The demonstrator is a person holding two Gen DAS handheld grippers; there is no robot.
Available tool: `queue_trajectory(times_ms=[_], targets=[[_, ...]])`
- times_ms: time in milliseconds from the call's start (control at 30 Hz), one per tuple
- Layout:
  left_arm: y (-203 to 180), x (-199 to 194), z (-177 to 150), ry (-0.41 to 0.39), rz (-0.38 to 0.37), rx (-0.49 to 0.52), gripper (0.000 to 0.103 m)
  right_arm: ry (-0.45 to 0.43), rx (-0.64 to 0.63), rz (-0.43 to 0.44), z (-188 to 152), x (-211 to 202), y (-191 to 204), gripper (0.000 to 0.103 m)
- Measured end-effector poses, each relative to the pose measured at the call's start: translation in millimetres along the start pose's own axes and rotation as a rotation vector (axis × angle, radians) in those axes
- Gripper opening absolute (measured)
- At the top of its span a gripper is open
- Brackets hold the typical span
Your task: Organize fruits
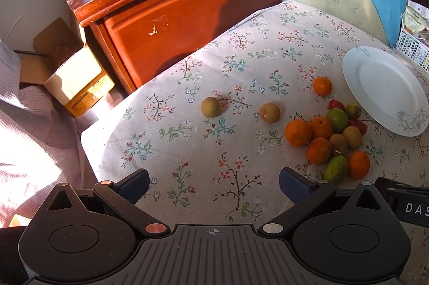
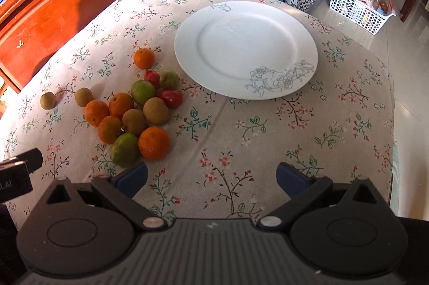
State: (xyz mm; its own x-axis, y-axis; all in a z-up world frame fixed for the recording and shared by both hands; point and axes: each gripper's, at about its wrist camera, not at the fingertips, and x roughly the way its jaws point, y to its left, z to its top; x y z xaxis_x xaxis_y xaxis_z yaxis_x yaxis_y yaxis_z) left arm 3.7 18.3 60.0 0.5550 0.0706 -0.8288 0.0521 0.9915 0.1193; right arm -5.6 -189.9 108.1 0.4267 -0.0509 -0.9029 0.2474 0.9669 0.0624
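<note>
Your left gripper (image 1: 214, 184) hangs above the near edge of the table, fingers spread wide with nothing between them. Your right gripper (image 2: 211, 179) hangs above the same near edge further right, fingers likewise wide apart and empty. Neither touches any fruit.

The floral tablecloth (image 2: 241, 129) covers the table. The white plate (image 2: 300, 25) with a blue rose outline sits toward the far right side of the table and carries nothing.

The fruit cluster (image 2: 134, 111) lies left of the plate, near the middle of the table, pieces touching one another:
- 4 oranges in the cluster, the nearest orange (image 2: 154, 143) just beyond your right gripper's left finger.
- 2 green mangoes, 1 (image 2: 124, 149) at the near end touching that orange, 1 (image 2: 143, 92) toward the far end.
- 2 kiwis (image 2: 155, 111) side by side in the middle.
- 2 red fruits (image 2: 171, 97) and 1 small greenish fruit (image 2: 169, 79) at the plate side; type cannot be told.

Apart from the cluster: 1 lone orange (image 2: 144, 58) beyond it, near the plate's left rim, and 2 brown kiwis (image 1: 211, 107) (image 1: 269, 112) toward the left side, separate from each other.

A red-brown wooden cabinet (image 1: 187, 17) stands beyond the table's far left edge.
</note>
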Motion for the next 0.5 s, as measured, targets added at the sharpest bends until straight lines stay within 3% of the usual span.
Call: queue_trajectory(times_ms=[500], targets=[[-8.5,5.7,-6.0,0.008,0.005,0.006,0.103,0.013,-0.035,-0.014,-4.1,5.5,10.0,0.100]])
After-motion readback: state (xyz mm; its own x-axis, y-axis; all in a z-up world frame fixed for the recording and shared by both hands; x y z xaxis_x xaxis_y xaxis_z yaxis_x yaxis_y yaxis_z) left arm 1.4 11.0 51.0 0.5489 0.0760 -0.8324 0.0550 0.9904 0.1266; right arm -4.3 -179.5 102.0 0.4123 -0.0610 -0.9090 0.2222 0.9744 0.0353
